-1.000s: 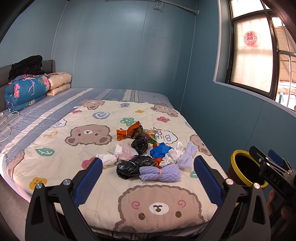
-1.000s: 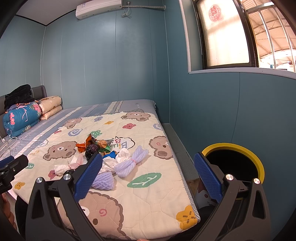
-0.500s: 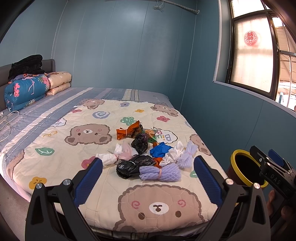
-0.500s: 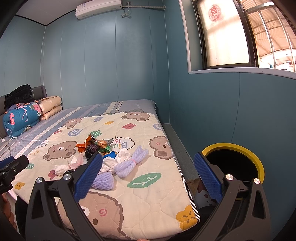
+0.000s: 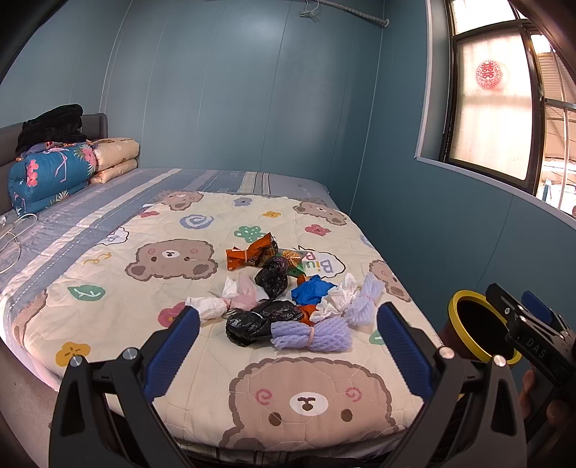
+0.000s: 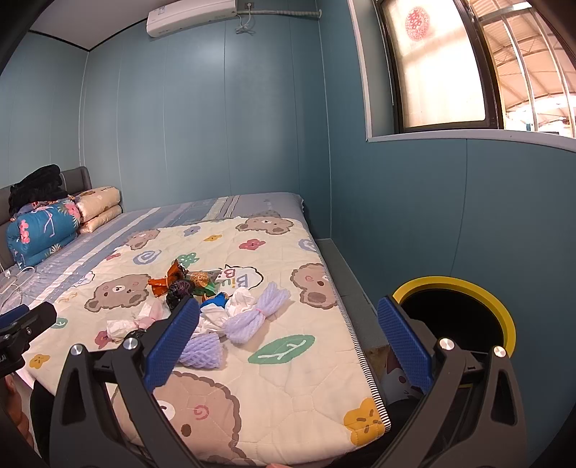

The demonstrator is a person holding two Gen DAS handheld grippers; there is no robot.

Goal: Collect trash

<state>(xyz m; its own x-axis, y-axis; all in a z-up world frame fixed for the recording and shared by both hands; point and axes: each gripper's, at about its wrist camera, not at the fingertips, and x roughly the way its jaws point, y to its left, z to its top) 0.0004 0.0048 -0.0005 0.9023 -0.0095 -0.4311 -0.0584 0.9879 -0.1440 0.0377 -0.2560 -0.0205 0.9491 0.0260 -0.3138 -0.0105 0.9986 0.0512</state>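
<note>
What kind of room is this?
A bedroom, most likely: there is a bed with a teddy-bear quilt, folded bedding by the headboard, and an air conditioner high on the wall.

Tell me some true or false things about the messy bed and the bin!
1. The trash pile lies on the bear quilt. True.
2. The left gripper is holding a black bag. False: its jaws are open and empty.
3. The bin has a yellow rim. True.
4. The bin stands on the bed. False: it stands on the floor beside the bed.
5. The right gripper has open jaws. True.
</note>
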